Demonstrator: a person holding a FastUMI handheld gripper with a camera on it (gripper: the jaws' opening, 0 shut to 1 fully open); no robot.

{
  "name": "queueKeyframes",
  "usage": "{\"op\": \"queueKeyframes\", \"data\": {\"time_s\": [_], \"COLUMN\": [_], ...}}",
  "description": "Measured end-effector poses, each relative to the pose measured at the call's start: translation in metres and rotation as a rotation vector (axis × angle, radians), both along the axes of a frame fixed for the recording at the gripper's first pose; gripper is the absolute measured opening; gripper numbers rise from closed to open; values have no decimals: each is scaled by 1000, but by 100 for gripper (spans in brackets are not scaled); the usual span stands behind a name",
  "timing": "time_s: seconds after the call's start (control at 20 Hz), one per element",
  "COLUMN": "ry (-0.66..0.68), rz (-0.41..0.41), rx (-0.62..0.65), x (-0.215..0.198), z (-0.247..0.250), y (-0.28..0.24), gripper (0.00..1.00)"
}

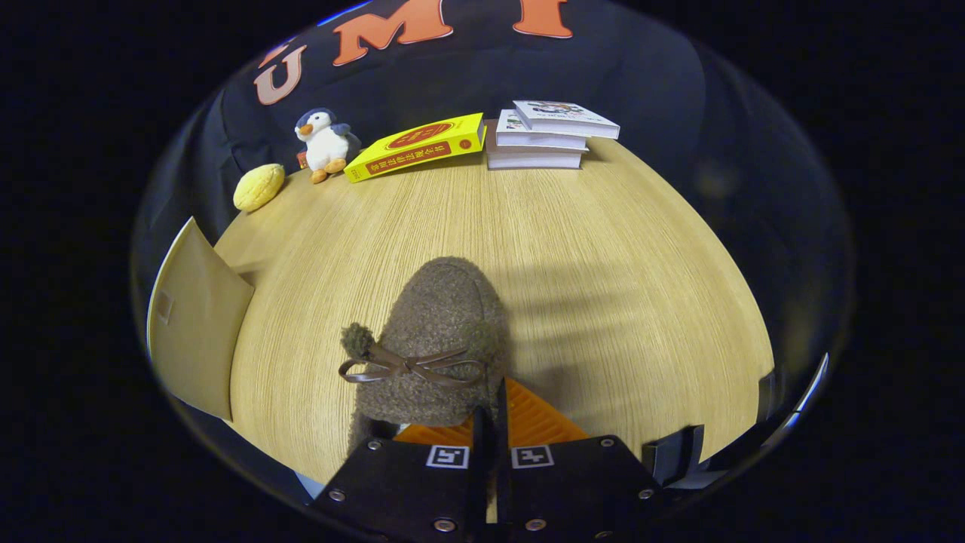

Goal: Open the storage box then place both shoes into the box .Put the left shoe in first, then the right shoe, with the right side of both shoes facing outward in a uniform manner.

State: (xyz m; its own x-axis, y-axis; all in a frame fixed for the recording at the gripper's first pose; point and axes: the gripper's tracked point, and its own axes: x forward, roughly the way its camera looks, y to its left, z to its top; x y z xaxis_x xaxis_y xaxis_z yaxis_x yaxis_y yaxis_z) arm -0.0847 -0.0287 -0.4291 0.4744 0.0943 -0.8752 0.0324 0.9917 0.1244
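A brown fuzzy shoe (pixel 441 324) with a thin leather bow on its upper points away from me, toe toward the far side of the wooden table (pixel 618 249). My gripper (pixel 491 426) is shut on the shoe's rear rim, with the two fingers nearly touching and the edge of the opening pinched between them. The shoe seems to hang a little above the tabletop, with its shadow falling to its right. To the left of the shoe stands a beige flap of the storage box (pixel 197 317), open and upright at the table's edge; the box's inside is hidden.
Along the far edge of the table sit a round yellow plush (pixel 258 187), a penguin toy (pixel 326 143), a yellow book (pixel 416 145) propped at a slant and a stack of white books (pixel 546 136).
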Motion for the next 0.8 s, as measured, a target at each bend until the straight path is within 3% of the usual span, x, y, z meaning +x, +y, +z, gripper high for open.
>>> {"op": "queueKeyframes", "data": {"time_s": [0.35, 0.8], "ry": [13, -41], "rz": [-68, -78], "rx": [-6, 44], "x": [-4, 8], "z": [44, 117], "y": [7, 83], "gripper": [5, 5]}}
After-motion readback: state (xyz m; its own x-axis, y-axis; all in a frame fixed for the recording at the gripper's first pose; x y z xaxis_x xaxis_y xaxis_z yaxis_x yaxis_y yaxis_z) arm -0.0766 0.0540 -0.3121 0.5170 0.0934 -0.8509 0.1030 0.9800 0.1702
